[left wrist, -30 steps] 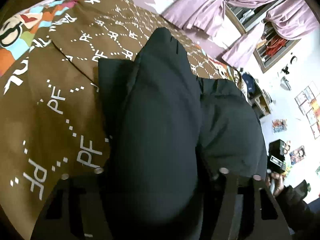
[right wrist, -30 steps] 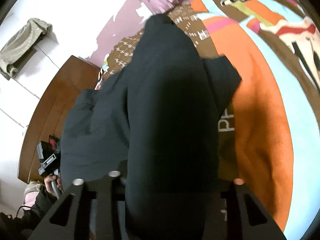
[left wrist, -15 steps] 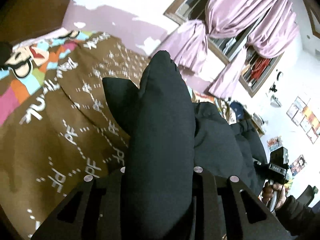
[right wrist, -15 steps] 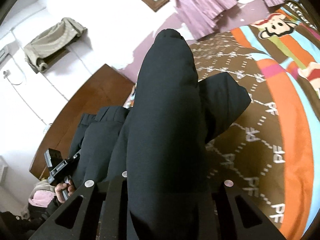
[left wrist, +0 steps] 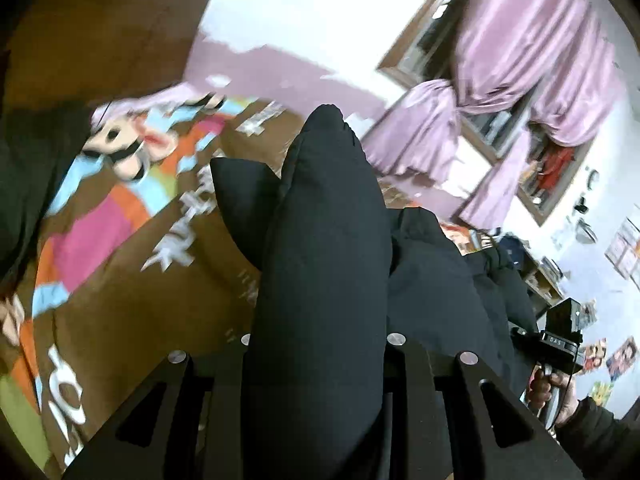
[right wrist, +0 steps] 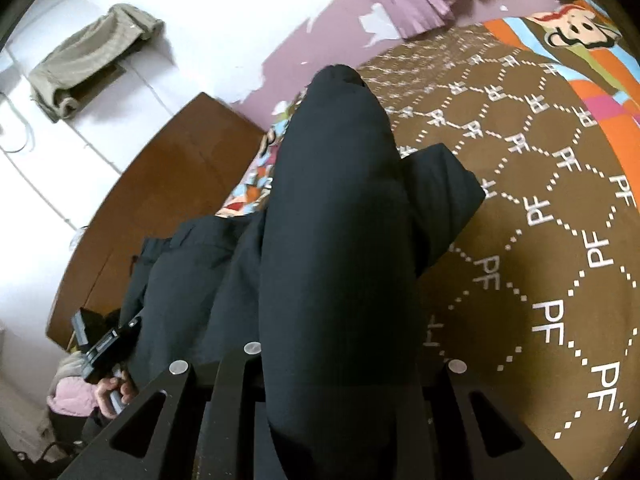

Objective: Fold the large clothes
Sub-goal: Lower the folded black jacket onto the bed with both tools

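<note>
Black coat (left wrist: pixel 324 280), big & puffy, is up in the air over the bed, w/ a fat bunch of it squeezed in each tool. Left gripper (left wrist: pixel 320 344) pinches one bunch tight, fingers pressed on both sides. Right gripper (right wrist: pixel 340 352) pinches another bunch the same way. The rest of the coat hangs between them. Under it is the brown blanket (right wrist: pixel 540 208) w/ white PF letters & a monkey face (right wrist: pixel 576 28). Purple curtains (left wrist: pixel 520 80) hang by the window
</note>
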